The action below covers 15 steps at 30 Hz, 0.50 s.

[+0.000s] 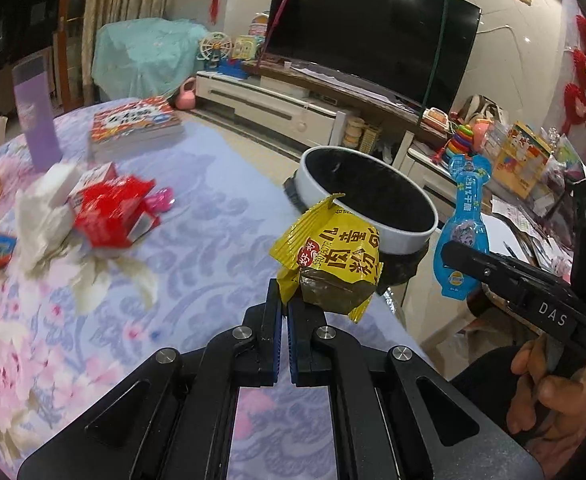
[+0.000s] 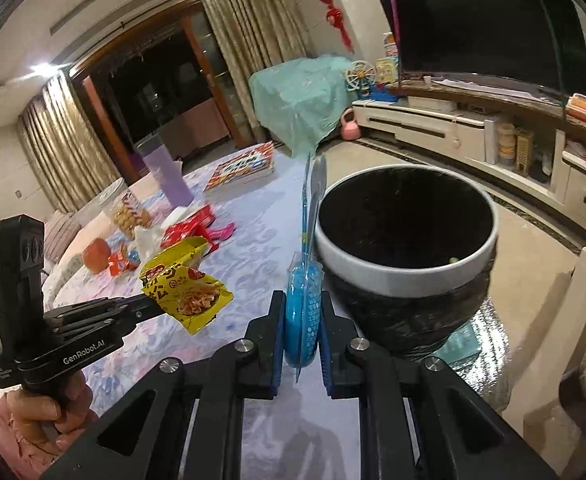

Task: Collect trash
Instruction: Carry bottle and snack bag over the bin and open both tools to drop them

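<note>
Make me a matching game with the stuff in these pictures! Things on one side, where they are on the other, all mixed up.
Things:
1. yellow snack wrapper
2. blue toy package
3. red carton
4. trash bin

Places:
A. lying on the flowered tablecloth
B. pinched in the left gripper
C. standing beside the table, lined with a black bag
D. pinched in the right gripper

Right pairs: 1-B, 2-D, 3-A, 4-C
</note>
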Motion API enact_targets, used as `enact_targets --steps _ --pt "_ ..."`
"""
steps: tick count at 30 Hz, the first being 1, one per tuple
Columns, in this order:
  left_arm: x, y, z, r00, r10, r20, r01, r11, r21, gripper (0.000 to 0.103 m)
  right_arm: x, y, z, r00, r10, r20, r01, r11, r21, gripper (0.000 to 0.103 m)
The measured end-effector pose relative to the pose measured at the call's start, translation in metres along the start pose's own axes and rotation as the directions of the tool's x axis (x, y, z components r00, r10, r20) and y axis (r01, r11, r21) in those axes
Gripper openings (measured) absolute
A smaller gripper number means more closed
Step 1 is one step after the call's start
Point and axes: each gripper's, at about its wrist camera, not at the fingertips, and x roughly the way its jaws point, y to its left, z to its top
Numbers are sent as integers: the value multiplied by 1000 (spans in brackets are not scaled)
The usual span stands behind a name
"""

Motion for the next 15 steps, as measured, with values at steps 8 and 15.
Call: enact_targets --steps 8,15 --pt "15 -19 20 1000 -11 10 11 999 35 2 -9 -21 13 999 -25 33 25 1000 11 15" --pt "30 -32 38 1000 -15 17 14 998 59 2 -5 -41 24 999 -36 40 35 999 26 15"
